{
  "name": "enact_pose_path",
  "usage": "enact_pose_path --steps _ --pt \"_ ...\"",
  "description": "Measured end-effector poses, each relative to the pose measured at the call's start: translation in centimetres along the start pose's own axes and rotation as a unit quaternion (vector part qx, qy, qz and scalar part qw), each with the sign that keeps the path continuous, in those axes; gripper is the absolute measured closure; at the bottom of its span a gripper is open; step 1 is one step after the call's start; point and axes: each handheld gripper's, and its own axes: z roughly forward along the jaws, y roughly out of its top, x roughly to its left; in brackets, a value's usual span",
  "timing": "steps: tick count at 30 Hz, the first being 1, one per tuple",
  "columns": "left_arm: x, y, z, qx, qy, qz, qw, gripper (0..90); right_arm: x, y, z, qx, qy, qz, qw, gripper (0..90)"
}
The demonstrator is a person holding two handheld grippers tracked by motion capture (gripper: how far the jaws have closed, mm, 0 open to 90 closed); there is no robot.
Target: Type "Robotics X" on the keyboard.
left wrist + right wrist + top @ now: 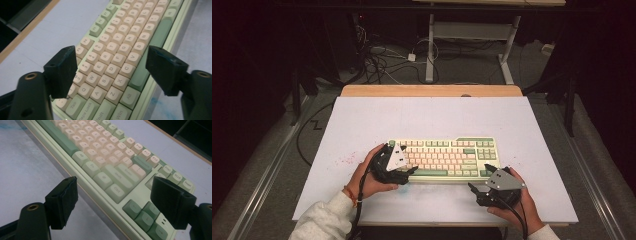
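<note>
Crosswise ahead of both lies the long pale-green and cream plastic keyboard (pixel 445 158) on the white worktop (pixel 362 130), left hand-held gripper (pixel 404 172) over its left end, right hand-held gripper (pixel 478 192) off its right corner, both wide open and empty.

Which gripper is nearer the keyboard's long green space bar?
Left. The left gripper hangs over the left end of the cream and green keyboard, beside the long green space bar. The right gripper sits off the keyboard's front right corner.

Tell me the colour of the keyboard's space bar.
The space bar is sage green; the left gripper view shows it best.
</note>
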Motion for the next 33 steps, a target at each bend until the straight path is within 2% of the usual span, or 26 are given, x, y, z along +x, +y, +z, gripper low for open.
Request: enact_pose_path --steps 6,14,19,24,28,33 --pt "0.2 -1.1 -0.9 -0.014 0.014 -0.003 0.9998 18.4 -0.2 -0.1 -0.2 -0.001 -0.003 0.002 1.0 22.3" --pt "0.5 -2.4 -1.7 -0.005 0.026 -0.002 0.9996 18.4 -0.4 -0.1 -0.4 -0.001 -0.005 0.008 1.0 23.0" --pt "0.6 -3.2 -2.2 0.005 0.036 0.003 0.9993 19.0 -0.7 -0.2 -0.6 -0.003 -0.009 0.015 0.9998 28.6" --pt "0.7 -4.1 -2.7 0.008 0.039 -0.004 0.9992 19.0 -1.2 -0.3 -1.1 -0.015 0.019 0.025 0.9994 31.0" --pt "0.6 -4.8 -2.9 0.016 0.042 -0.008 0.999 19.9 -1.4 -0.3 -1.2 -0.014 0.023 0.029 0.9992 35.0" --pt "0.6 -5.7 -3.2 0.028 0.043 -0.014 0.9986 20.0 -1.6 -0.3 -1.2 0.0 0.025 0.029 0.9993 43.7"
